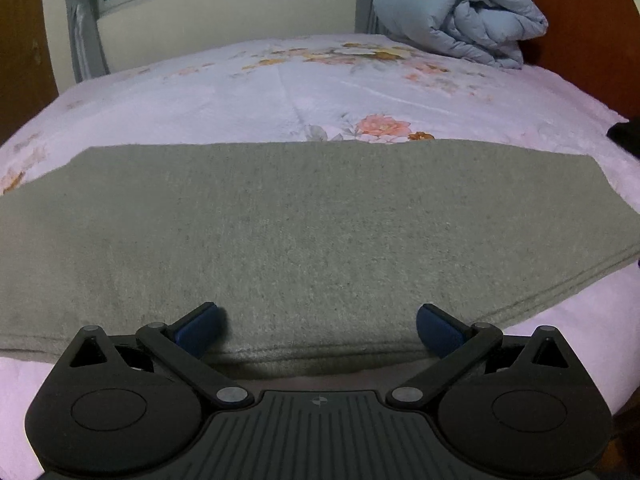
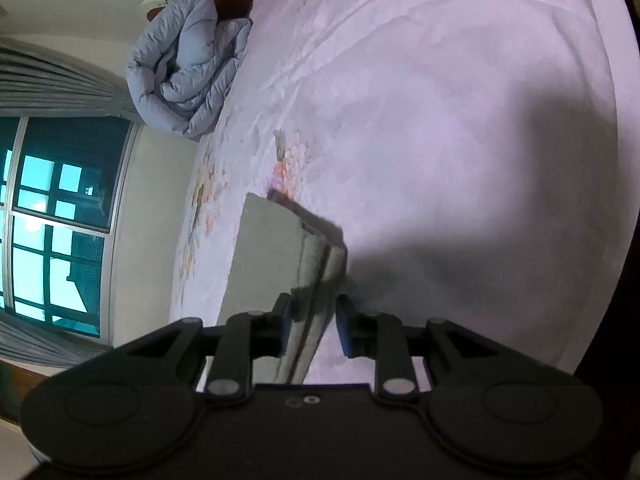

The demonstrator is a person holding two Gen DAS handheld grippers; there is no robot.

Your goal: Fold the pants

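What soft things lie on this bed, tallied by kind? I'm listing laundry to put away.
Folded grey-green pants: 1
Rolled blue-grey duvet: 1
Dark item at the bed's edge, kind unclear: 1
Total: 3

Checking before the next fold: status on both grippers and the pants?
Left gripper open over the pants. Right gripper part open, folded edge between its fingers. Pants flat on bed; nothing in the way.

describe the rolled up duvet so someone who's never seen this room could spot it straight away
Start at the bed with its pale pink floral sheet and look to the far corner by the reddish-brown headboard. The duvet is the puffy grey-blue bundle heaped there. Unlike the flat grey-green folded pants at the near edge, it is bulky and quilted.
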